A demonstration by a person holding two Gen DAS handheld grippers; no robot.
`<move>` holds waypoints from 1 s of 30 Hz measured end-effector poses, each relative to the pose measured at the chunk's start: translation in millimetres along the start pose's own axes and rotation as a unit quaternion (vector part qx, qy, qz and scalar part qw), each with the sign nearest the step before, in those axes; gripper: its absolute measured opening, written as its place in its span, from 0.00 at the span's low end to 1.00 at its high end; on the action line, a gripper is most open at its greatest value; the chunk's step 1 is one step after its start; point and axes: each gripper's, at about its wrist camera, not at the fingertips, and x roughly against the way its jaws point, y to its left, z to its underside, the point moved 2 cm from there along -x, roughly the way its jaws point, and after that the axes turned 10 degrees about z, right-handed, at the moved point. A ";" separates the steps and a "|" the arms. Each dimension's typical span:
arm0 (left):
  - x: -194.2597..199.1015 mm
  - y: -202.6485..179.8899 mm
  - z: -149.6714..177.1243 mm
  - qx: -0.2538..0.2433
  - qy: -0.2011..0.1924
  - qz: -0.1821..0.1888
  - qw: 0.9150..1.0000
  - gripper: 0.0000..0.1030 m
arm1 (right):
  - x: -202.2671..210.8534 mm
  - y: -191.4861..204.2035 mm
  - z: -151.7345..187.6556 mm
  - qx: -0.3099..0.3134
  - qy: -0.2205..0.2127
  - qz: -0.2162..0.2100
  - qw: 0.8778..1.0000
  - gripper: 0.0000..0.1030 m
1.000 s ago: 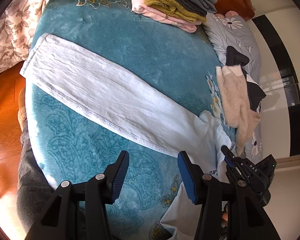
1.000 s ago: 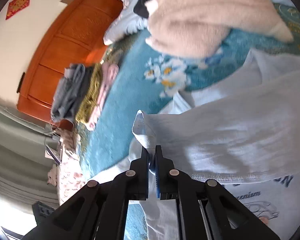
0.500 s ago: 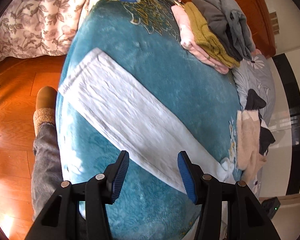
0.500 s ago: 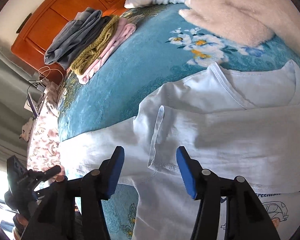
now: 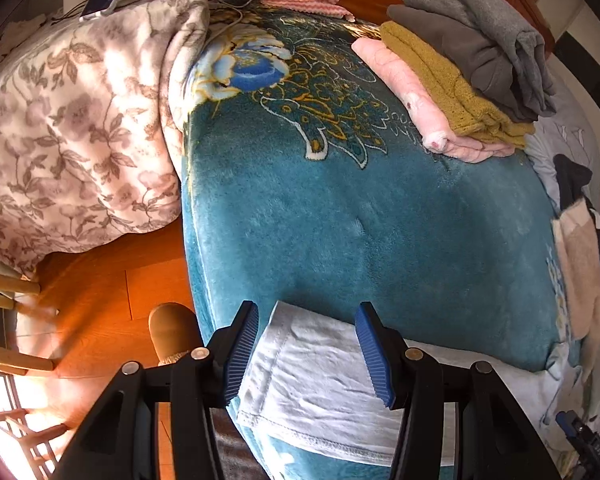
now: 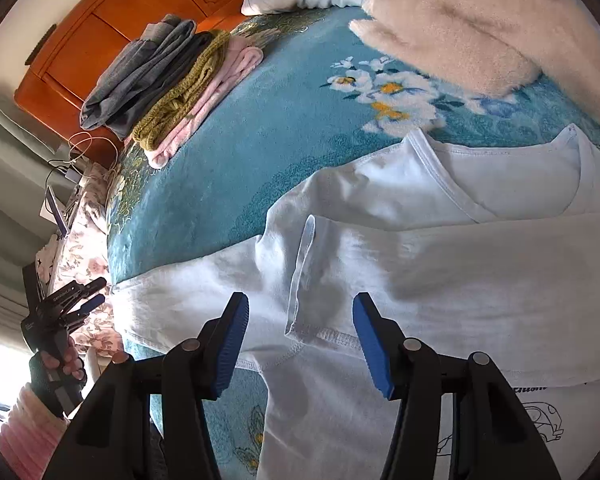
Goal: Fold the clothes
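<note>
A white T-shirt (image 6: 440, 264) lies on the teal blanket (image 6: 260, 136), one side folded over its body, the sleeve edge (image 6: 300, 272) lying flat. My right gripper (image 6: 300, 344) is open and empty just above that sleeve hem. In the left wrist view my left gripper (image 5: 306, 354) is open, its jaws either side of the shirt's bottom hem end (image 5: 320, 372) at the bed's edge, not closed on it. The left gripper also shows in the right wrist view (image 6: 80, 300), far left.
A stack of folded clothes (image 5: 468, 72), grey, mustard and pink, sits near the wooden headboard (image 6: 112, 32). A cream fluffy garment (image 6: 460, 32) lies beyond the shirt. A floral quilt (image 5: 68, 128) lies left of the blanket. Wood floor (image 5: 112, 292) and a slippered foot (image 5: 172, 332) are below.
My right gripper opened and let go of the shirt's sleeve, which now lies folded flat. My left gripper moved along the shirt to its bottom hem end, still open.
</note>
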 end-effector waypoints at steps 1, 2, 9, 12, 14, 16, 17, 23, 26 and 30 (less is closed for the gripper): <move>-4.7 3.0 0.5 0.001 0.009 -0.001 1.000 0.53 | -0.6 0.5 0.0 0.000 0.001 0.000 1.000 0.54; -9.4 6.0 1.0 0.002 0.018 -0.001 1.000 0.53 | -1.1 1.1 0.1 0.000 0.002 -0.001 1.000 0.54; -10.9 1.6 12.4 -0.005 0.010 -0.033 0.999 0.31 | -0.3 3.6 -3.0 0.000 -0.002 0.004 1.000 0.54; -5.3 -8.6 11.5 -0.006 0.025 -0.020 0.999 0.06 | 1.7 4.0 -4.5 -0.003 -0.006 0.004 1.000 0.54; 5.1 -19.9 9.9 -0.005 0.029 -0.006 1.000 0.06 | 6.4 3.4 -6.5 -0.008 -0.011 -0.003 1.000 0.54; 20.2 -41.0 7.1 -0.016 0.032 0.013 0.999 0.06 | 14.0 0.8 -8.8 -0.013 -0.020 -0.009 1.000 0.54; 30.5 -56.7 5.9 -0.029 0.031 0.026 0.999 0.06 | 18.4 -0.8 -9.9 -0.016 -0.026 -0.011 0.999 0.54; 85.8 -161.4 3.8 -0.086 0.045 0.129 0.987 0.05 | 42.0 -27.0 -7.4 -0.056 -0.050 -0.024 0.997 0.54; 95.8 -222.7 14.6 -0.109 0.071 0.187 0.974 0.05 | 54.5 -47.5 -3.2 -0.084 -0.059 -0.031 0.994 0.54; 85.9 -306.7 37.5 -0.116 0.122 0.272 0.948 0.05 | 75.2 -79.1 1.4 -0.120 -0.077 -0.035 0.989 0.54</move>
